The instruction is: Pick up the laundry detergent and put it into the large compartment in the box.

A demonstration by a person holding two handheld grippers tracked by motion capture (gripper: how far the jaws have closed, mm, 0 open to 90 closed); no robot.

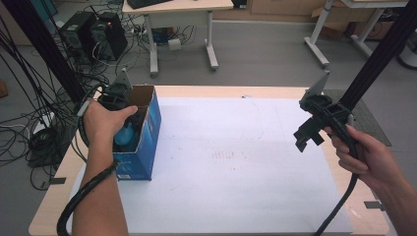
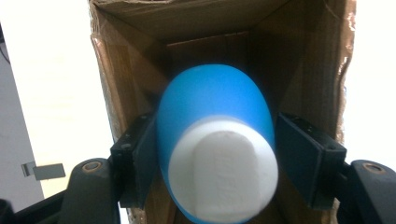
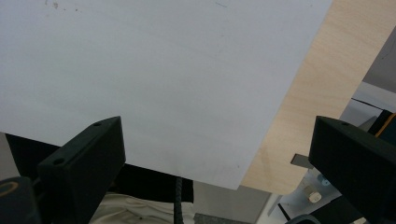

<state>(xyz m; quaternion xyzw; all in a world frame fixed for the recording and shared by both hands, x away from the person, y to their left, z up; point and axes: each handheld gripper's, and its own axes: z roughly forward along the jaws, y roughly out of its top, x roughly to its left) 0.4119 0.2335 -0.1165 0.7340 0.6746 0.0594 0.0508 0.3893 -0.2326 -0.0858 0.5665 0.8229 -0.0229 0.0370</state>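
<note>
A blue cardboard box [image 1: 149, 132] stands open-topped at the table's left. My left gripper [image 1: 117, 98] reaches down into it from above, with a hand around its body. In the left gripper view a blue egg-shaped thing with a white end [image 2: 215, 140] sits between the jaws of the left gripper [image 2: 217, 156], deep inside the brown box interior [image 2: 210, 28]; both jaws press against its sides. The blue thing [image 1: 125, 136] also peeks out of the box from above. My right gripper [image 1: 306, 137] hovers over the table's right side, open and empty, as the right gripper [image 3: 217, 154] shows against the sheet.
A white sheet [image 1: 236, 152] covers most of the wooden table [image 1: 206, 91]; its edge and bare wood [image 3: 313, 102] lie under the right gripper. Cables and computer towers [image 1: 93, 34] crowd the floor at left, and a desk [image 1: 179, 29] stands beyond.
</note>
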